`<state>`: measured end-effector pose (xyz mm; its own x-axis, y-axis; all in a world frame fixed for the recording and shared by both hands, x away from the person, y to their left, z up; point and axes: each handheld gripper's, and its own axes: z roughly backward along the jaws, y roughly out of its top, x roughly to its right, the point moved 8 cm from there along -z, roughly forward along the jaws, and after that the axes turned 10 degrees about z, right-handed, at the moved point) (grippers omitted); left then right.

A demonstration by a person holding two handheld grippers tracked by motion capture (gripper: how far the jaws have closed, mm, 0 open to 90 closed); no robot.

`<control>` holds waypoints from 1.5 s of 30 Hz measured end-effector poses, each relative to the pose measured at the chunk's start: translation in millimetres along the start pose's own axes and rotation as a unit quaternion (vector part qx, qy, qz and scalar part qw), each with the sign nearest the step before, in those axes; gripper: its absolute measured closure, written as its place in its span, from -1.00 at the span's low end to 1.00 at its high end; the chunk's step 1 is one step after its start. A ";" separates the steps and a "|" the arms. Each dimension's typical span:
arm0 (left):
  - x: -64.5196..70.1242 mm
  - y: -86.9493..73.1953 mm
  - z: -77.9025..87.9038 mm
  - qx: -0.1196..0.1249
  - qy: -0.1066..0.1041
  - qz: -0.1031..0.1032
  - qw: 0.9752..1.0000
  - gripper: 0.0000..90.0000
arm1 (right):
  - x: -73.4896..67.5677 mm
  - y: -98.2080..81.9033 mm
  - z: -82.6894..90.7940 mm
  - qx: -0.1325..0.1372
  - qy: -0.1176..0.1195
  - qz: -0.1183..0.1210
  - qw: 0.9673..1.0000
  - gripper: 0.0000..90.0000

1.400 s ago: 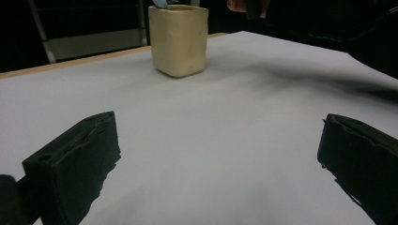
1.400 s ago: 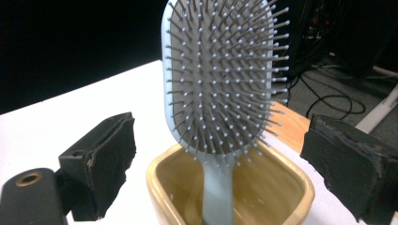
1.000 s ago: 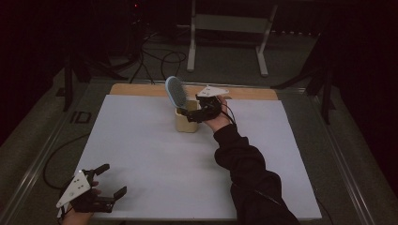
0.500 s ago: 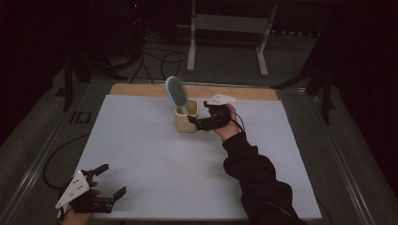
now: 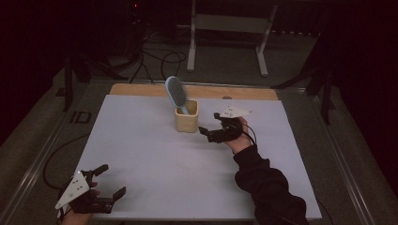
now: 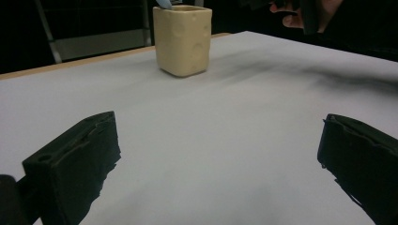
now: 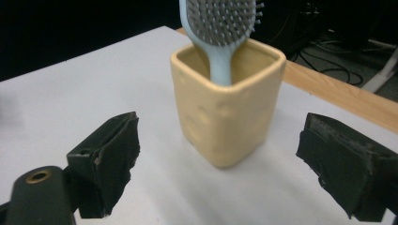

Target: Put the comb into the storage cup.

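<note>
White table (image 5: pixel 150 154): hairbrush (image 5: pixel 176 93) upright in yellow cup (image 5: pixel 187 120); right gripper (image 5: pixel 212 133) near cup, left gripper (image 5: pixel 107 182) well apart; both fingers released.

The cup (image 5: pixel 187 120) stands on the surface (image 5: pixel 155 154), toward its far edge. The hairbrush (image 5: pixel 176 93) stands in the cup, handle down, head leaning out above the rim toward the left. The right gripper (image 5: pixel 212 133) sits just beside the cup, on its right and slightly nearer the person, jaws apart and facing it; in the right gripper view the cup (image 7: pixel 228 108) lies directly ahead, between the lines of the two jaws. The left gripper (image 5: pixel 109 183) lies at the near left corner of the surface, well apart from the cup, which stands far ahead of it and to its right.
</note>
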<state>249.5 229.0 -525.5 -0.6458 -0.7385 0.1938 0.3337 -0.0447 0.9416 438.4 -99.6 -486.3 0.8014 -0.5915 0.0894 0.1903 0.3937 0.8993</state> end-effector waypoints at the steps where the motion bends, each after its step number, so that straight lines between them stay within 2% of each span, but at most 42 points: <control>1: 0.1 0.4 -0.1 0.001 -0.001 0.001 1.000 -1.00 | -0.4 -2.2 2.3 -0.001 0.002 -0.001 1.000 -0.75; 11: 0.4 -0.3 -0.8 -0.001 0.000 0.001 1.000 -1.00 | -6.6 -26.8 21.3 -0.007 0.013 -0.013 1.000 -0.76; 21: 0.4 -0.5 -0.8 -0.001 0.000 0.001 1.000 -1.00 | -17.0 -48.4 39.1 -0.020 0.019 -0.011 1.000 -0.78; 26: 0.7 -0.4 -1.1 0.000 -0.001 0.002 1.000 -1.00 | -19.1 -58.6 52.5 -0.013 0.018 -0.019 1.000 -0.78; 31: 0.4 -0.5 -1.1 -0.001 -0.001 0.002 1.000 -1.00 | -21.4 -69.8 64.3 -0.021 0.010 -0.017 1.000 -0.79; 34: 1.0 -0.2 -1.4 -0.001 -0.002 0.001 1.000 -1.00 | -22.4 -78.0 71.3 -0.020 0.012 -0.026 0.999 -0.79; 40: 1.1 -0.5 -1.3 -0.002 -0.001 0.000 1.000 -1.00 | -23.0 -94.3 82.4 -0.031 0.009 -0.039 0.999 -0.79; 45: 1.5 -0.6 -1.9 -0.003 -0.002 -0.002 1.000 -1.00 | -26.4 -103.0 91.3 -0.042 0.006 -0.034 0.999 -0.79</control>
<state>249.6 226.6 -526.3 -0.6497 -0.7357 0.1914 0.3356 -0.0517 0.9406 345.8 -188.8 -542.2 0.7915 -0.6108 0.0227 0.2916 0.4100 0.8642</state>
